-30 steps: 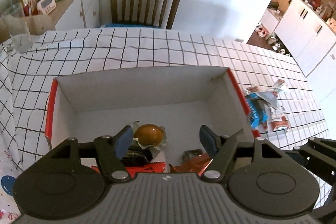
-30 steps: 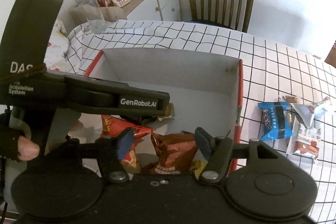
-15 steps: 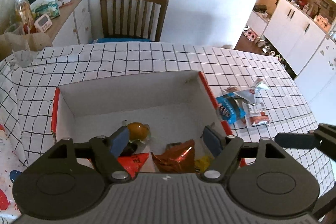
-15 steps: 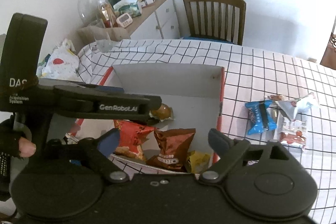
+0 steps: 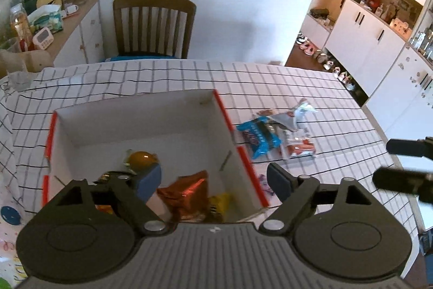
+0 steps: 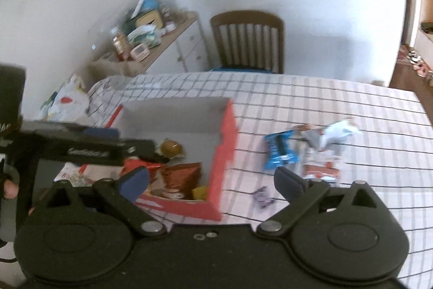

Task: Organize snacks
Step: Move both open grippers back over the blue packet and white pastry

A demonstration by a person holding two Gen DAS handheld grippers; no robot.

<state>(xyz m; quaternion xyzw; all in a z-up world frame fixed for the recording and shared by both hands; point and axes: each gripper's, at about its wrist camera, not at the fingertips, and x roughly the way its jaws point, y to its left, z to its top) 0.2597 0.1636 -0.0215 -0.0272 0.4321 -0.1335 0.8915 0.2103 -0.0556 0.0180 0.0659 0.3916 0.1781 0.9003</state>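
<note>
— Looking into the shallow white cardboard box with red outer walls, what is inside?

— Near its front wall lie a shiny brown foil snack bag, a small yellow packet just beside it, and a red-orange crinkled bag on the other side. Farther in sits a round orange-brown sweet in clear wrapping. The back half of the box floor is bare.

— And outside the box?

— On the white tablecloth with a black grid, near the box's right wall, is a cluster: a blue wrapped snack bar, a silver-white crumpled packet and a red-and-white packet, touching or overlapping. A small purple wrapped candy lies alone close to the box's front corner.

— How do the fingers stand?

— The left gripper hangs over the box's front part, jaws spread wide and opening, gripping nothing. The right gripper hovers above the box's red right wall, jaws also wide and opening, empty. Its view is blurred.

— Anything behind?

— A brown wooden slat-back chair at the table's far edge and a cluttered white sideboard.
</note>
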